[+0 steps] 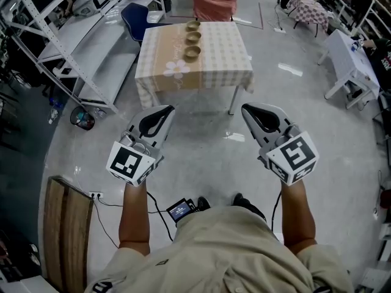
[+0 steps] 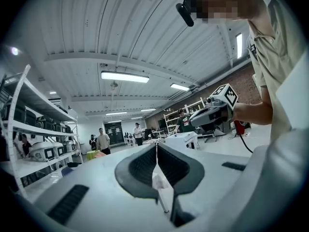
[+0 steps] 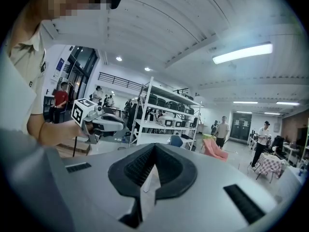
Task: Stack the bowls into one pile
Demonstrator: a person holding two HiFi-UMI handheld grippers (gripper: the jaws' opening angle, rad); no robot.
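Nearest, the left gripper (image 1: 165, 110) and right gripper (image 1: 247, 110) hover side by side above the floor (image 1: 201, 136), each with its fingers (image 2: 140, 167) clenched together on nothing. Farther off, three brown bowls (image 1: 193, 38) sit unstacked in a row on the checked-cloth worktop (image 1: 226, 63), running from its far edge toward the middle.

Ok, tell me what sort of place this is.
Probably a large lab or workshop hall: metal shelving racks loaded with equipment, a bare polished floor, long ceiling strip lights, and scattered white tables.
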